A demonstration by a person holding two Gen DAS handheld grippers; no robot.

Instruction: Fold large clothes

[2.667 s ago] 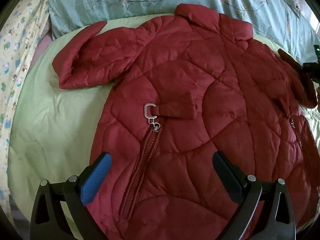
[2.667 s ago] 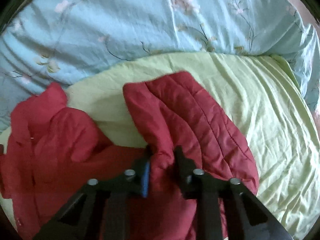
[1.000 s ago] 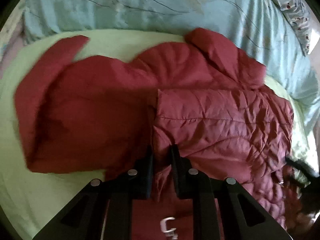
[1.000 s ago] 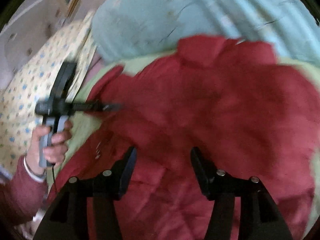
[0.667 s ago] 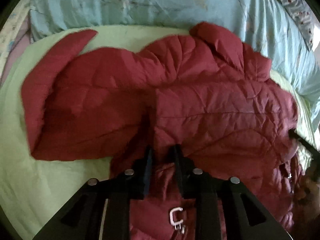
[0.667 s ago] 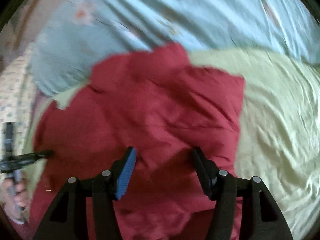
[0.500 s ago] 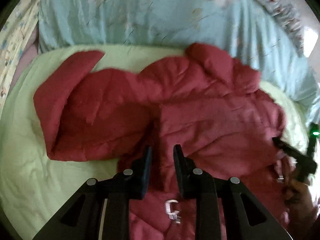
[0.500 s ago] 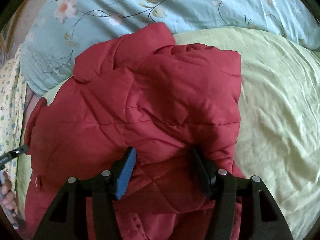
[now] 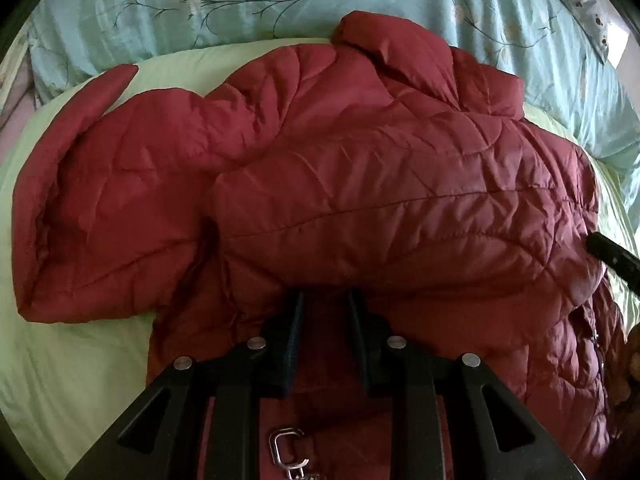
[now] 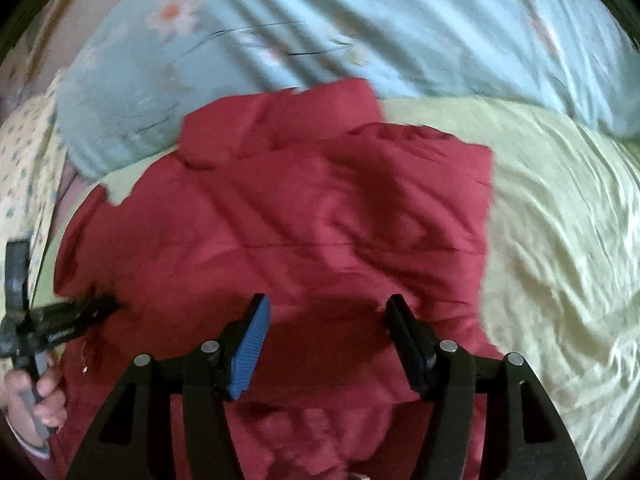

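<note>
A dark red quilted jacket point(image 9: 360, 184) lies on a light green sheet point(image 9: 60, 380). Its right sleeve is folded across the chest; its left sleeve point(image 9: 72, 200) stretches out to the left. My left gripper point(image 9: 324, 300) sits low at the folded sleeve's lower edge, its jaws a narrow gap apart with nothing clearly pinched. The jacket's metal zipper pull point(image 9: 290, 458) shows below it. My right gripper point(image 10: 326, 312) is open and empty over the jacket point(image 10: 300, 220). The left gripper point(image 10: 60, 320) also shows at the left edge of the right wrist view.
A pale blue flowered quilt point(image 9: 240, 4) is bunched along the far side of the bed, also in the right wrist view point(image 10: 360, 20). A yellow patterned pillow point(image 10: 24, 160) lies far left. Bare green sheet point(image 10: 560, 240) spreads right of the jacket.
The left gripper closed on the folded sleeve's edge, then its jaws parted slightly and it moved in lower. The right gripper let go of the sleeve and drew back, open.
</note>
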